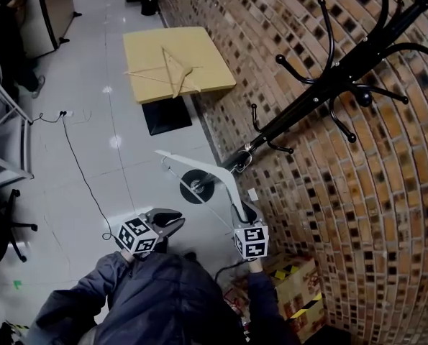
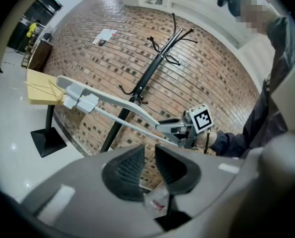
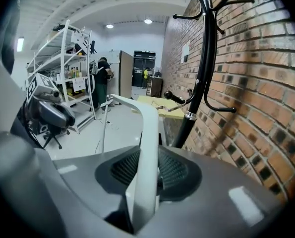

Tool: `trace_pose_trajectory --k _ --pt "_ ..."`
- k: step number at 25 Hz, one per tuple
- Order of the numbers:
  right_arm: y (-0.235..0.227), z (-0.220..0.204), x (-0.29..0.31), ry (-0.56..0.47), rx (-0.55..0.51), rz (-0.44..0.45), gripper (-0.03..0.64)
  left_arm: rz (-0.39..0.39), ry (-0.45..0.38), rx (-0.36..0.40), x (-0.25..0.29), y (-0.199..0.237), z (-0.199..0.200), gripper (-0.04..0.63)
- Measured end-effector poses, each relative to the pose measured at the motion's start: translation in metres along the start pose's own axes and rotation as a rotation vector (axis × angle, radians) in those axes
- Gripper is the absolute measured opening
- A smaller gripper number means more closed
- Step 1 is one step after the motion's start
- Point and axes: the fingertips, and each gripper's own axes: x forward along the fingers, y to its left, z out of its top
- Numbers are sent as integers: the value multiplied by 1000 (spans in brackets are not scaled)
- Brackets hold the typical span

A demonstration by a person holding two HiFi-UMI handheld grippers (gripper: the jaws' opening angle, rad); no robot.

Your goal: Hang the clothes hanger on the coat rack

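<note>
A white clothes hanger (image 1: 212, 169) is clamped by one arm in my right gripper (image 1: 244, 213), which is shut on it; its other arm reaches up and left, close to the rack's base. In the right gripper view the hanger (image 3: 147, 133) rises from between the pads. The black coat rack (image 1: 321, 85) stands against the brick wall, just beyond the hanger, with its curved hooks (image 1: 343, 124) bare. My left gripper (image 1: 174, 225) hovers to the left of the right one, its jaws a little apart and empty. In the left gripper view, the hanger (image 2: 112, 103) crosses in front of the rack's pole (image 2: 137, 90).
A yellow table (image 1: 152, 52) on a black foot stands farther along the wall, a wooden hanger (image 1: 176, 70) lying on it. Cardboard boxes (image 1: 294, 277) sit at the wall by my right arm. A cable (image 1: 80, 167) runs over the floor; shelving (image 3: 70, 63) and a person (image 3: 101, 78) are far off.
</note>
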Motion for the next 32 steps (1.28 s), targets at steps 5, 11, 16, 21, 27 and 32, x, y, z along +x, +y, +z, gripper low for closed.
trace_pose_trajectory --k 5,11,16,21,27,32 --pt "-16 -11 30 34 -139 -85 120 15 -7 -4 -4 3 -2 72" --pt "-47 -41 63 91 -243 -185 129 76 -34 -36 -24 6 -12 72" --pt "-84 -62 88 103 -153 -245 123 96 -31 -39 -31 7 -13 72" --pt "-102 -68 100 101 -37 -229 104 125 -28 -52 -37 5 -18 72" --pt "-101 -58 96 72 -85 -249 123 138 -30 -61 -36 1 -20 72" --pt "-86 -26 35 -113 -100 -364 147 142 -39 -64 -31 0 -19 72"
